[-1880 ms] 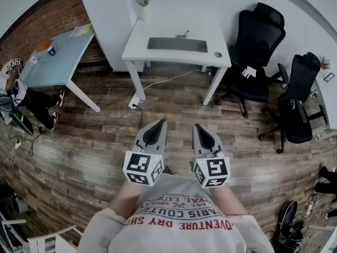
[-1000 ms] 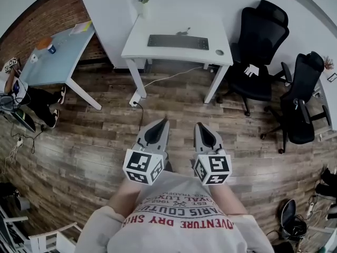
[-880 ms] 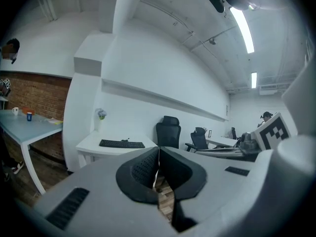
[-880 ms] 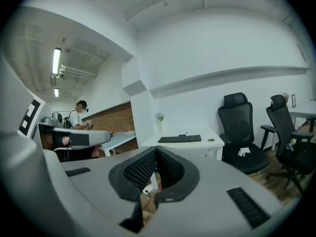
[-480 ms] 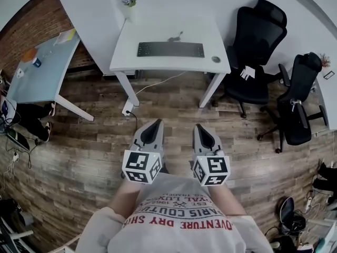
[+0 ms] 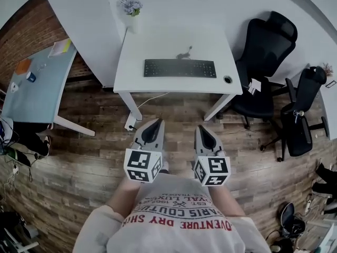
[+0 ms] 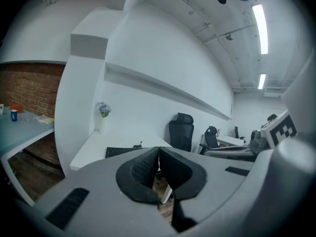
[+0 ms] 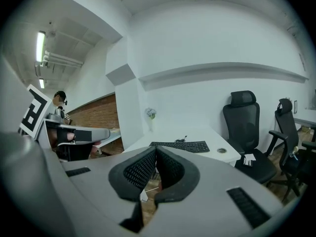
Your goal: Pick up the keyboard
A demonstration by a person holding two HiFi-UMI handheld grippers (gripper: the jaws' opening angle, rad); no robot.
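Note:
A dark keyboard (image 6: pixel 180 68) lies across the middle of a white desk (image 6: pixel 158 47) ahead of me; it also shows in the left gripper view (image 7: pixel 121 152) and the right gripper view (image 8: pixel 180 146). My left gripper (image 6: pixel 157 122) and right gripper (image 6: pixel 200 128) are held side by side over the wooden floor, short of the desk's front edge. Both are shut with nothing between their jaws, and both point toward the desk. In the left gripper view (image 7: pixel 158 152) and the right gripper view (image 8: pixel 156 151) the black pads meet.
A small vase of flowers (image 6: pixel 130 7) stands at the desk's back left, and a round grommet (image 6: pixel 227 79) sits at its front right. Two black office chairs (image 6: pixel 266 51) (image 6: pixel 300 115) stand to the right. A blue table (image 6: pixel 37 83) stands left. A cable (image 6: pixel 145 101) hangs under the desk.
The desk and keyboard have come nearer and larger in the head view as I moved toward them. Both grippers stay shut and side by side.

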